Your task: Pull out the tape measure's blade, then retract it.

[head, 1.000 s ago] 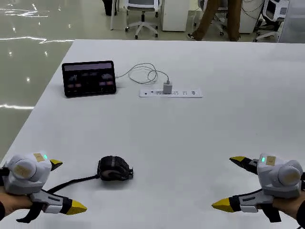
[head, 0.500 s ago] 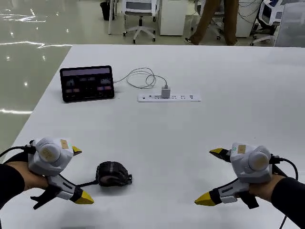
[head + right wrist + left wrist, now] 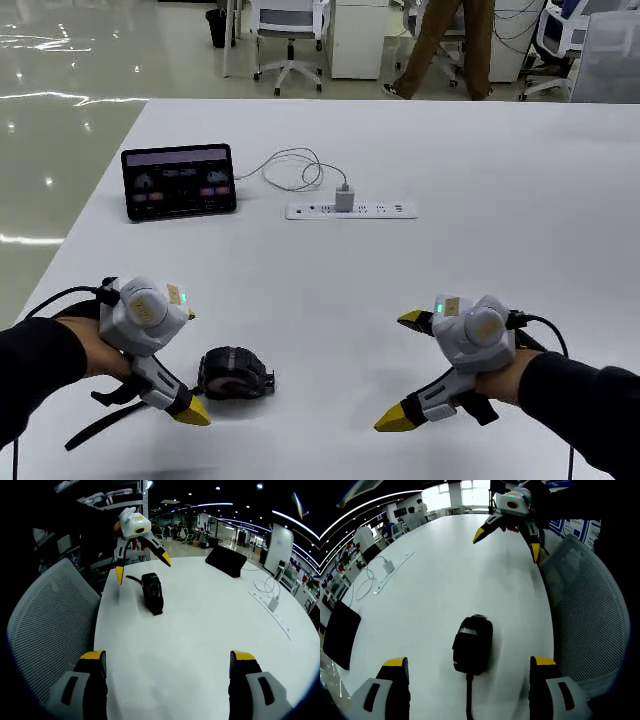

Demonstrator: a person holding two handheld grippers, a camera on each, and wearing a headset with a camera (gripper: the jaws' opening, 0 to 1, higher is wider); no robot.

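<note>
- White bench [image 3: 400, 260]: tape measure [image 3: 235, 373] flat, just ahead of the left tongs [image 3: 192, 363], spread wide, not touching.
- Right tongs [image 3: 400, 370] well apart, wide, empty.

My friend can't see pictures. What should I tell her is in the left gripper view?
A black tape measure lies on a white table just ahead of the left gripper, whose yellow-tipped jaws are wide open and not touching it. Across the table the right gripper is open, and a power strip lies at left.

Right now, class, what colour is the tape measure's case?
Black; the tape measure shows best in the left gripper view.
</note>
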